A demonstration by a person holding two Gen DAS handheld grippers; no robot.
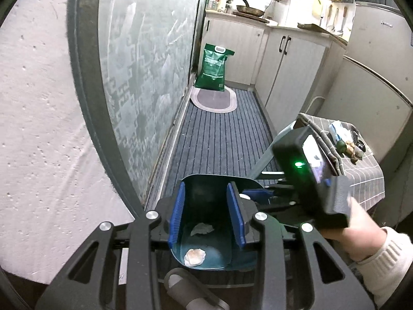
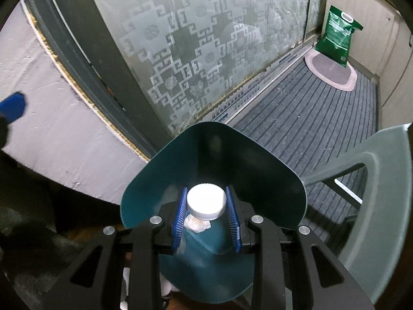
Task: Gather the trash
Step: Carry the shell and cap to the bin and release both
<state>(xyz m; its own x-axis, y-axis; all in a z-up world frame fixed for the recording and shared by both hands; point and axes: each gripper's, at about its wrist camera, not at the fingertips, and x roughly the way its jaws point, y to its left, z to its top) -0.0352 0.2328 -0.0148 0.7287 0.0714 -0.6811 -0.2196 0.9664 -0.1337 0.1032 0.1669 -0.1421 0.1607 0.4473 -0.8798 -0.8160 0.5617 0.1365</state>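
Note:
A teal bin (image 1: 196, 188) with a raised lid stands on the floor below both grippers. Inside it lie a crumpled tissue (image 1: 202, 229) and a pale scrap (image 1: 195, 257). My left gripper (image 1: 206, 219) is open above the bin mouth and holds nothing. My right gripper (image 2: 207, 222) is shut on a white-capped bottle (image 2: 205, 202) and holds it over the bin (image 2: 271, 170), with a tissue (image 2: 197, 223) visible beneath the cap. The right gripper body and hand show at the right of the left wrist view (image 1: 312, 170).
A frosted patterned glass door (image 2: 196, 51) runs along the left. A striped grey mat (image 1: 219, 139) covers the floor, with an oval rug (image 1: 214, 98) and a green sack (image 1: 214, 66) at the far end. A grey plastic chair (image 2: 374, 180) and a cloth-covered stand (image 1: 361, 165) are at the right.

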